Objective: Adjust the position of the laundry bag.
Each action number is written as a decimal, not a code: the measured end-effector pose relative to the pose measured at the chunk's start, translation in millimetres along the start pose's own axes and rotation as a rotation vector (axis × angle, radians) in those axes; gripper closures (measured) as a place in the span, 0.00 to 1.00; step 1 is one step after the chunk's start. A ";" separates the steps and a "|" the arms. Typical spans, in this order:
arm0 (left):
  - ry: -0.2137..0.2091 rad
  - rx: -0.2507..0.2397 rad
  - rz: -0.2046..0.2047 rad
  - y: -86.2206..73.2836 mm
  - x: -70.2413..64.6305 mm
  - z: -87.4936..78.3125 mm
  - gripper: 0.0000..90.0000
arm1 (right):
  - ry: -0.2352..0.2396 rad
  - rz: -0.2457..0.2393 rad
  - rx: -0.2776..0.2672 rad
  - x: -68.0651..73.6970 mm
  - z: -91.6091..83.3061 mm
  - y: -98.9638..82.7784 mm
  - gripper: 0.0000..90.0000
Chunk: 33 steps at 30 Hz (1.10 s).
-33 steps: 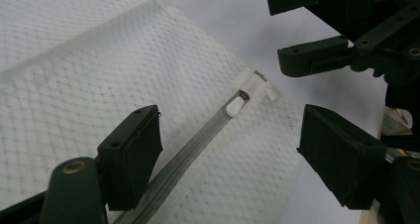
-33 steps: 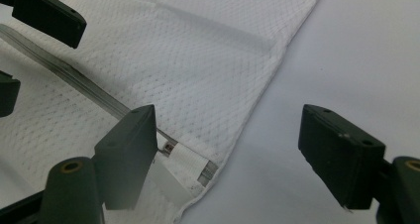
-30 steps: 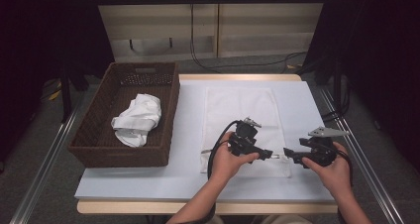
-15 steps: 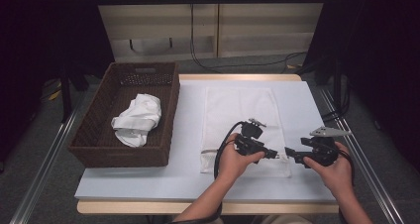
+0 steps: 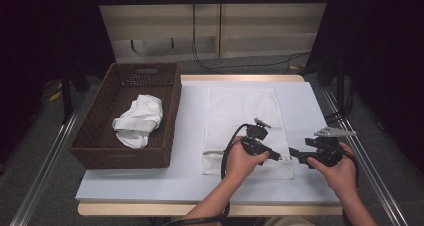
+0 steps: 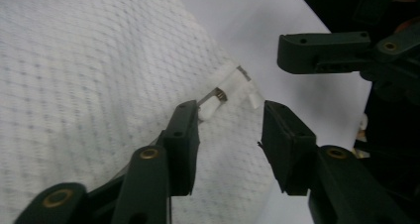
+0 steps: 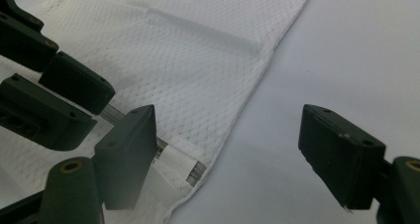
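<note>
A white mesh bag (image 5: 242, 111) lies flat on the white table top (image 5: 192, 131), its zipper along the near edge. My left gripper (image 5: 276, 156) hovers low over the bag's near right corner. Its jaws have just been closing and stand apart; in the left gripper view (image 6: 230, 135) the small zipper pull (image 6: 220, 92) sits just past the left jaw's tip, untouched, with only mesh beneath the gap. My right gripper (image 5: 295, 154) faces it from the right, wide open (image 7: 233, 154) over the bag's corner and its white end tab (image 7: 176, 162).
A dark wicker basket (image 5: 100, 136) stands at the table's left, holding a crumpled white cloth (image 5: 140, 118). Metal rails run along both sides of the table. Bare table top lies right of the bag and along the front edge (image 5: 200, 206).
My left gripper has shifted right and nearer along the bag's front edge, and its jaws have narrowed. The right gripper has kept still.
</note>
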<state>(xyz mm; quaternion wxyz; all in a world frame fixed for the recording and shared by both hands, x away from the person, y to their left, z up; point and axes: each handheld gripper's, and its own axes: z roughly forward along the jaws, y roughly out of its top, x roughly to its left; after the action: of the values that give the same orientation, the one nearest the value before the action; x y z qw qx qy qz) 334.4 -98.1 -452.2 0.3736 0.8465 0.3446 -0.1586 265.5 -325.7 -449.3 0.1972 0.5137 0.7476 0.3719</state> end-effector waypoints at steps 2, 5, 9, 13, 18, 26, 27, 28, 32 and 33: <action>0.003 0.019 -0.010 0.3 1.0 1.2 0.71 | 0.002 0.000 -0.003 0.1 0.1 0.9 0.25; 0.038 0.036 -0.021 0.2 3.9 3.3 0.77 | 0.005 -0.003 -0.003 0.1 0.5 1.2 0.25; 0.024 -0.016 -0.125 -1.2 7.7 9.7 0.79 | 0.001 -0.004 -0.003 0.3 0.5 0.6 0.25; 0.015 -0.003 -0.131 -3.5 16.3 12.6 0.80 | 0.001 -0.002 -0.003 0.1 -0.5 0.1 0.25; 0.027 0.007 -0.170 -3.6 20.1 17.9 0.80 | 0.001 -0.001 0.000 0.8 0.5 -0.5 0.25; 0.012 -0.012 -0.236 -4.1 17.5 25.8 0.85 | 0.001 0.002 -0.002 -0.3 -1.6 -1.6 0.25; 0.011 -0.009 -0.233 -4.2 17.3 26.9 0.85 | 0.001 0.006 -0.003 -0.6 -2.2 -1.7 0.25; -0.005 -0.022 -0.256 -3.8 15.5 29.5 0.85 | -0.003 0.006 -0.006 -1.2 -2.8 -1.8 0.25; -0.005 -0.024 -0.259 -3.6 15.1 31.4 0.85 | -0.004 0.011 -0.010 -2.1 -3.6 -1.5 0.25; -0.013 -0.028 -0.272 -3.4 14.7 32.5 0.86 | -0.004 0.013 -0.009 -1.9 -3.4 -1.0 0.25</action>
<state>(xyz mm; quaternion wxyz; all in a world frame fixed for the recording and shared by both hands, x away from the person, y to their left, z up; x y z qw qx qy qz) 342.2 -113.7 -483.5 0.3629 0.7855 0.4559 -0.2085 263.4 -328.8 -448.0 0.1984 0.5182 0.7423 0.3756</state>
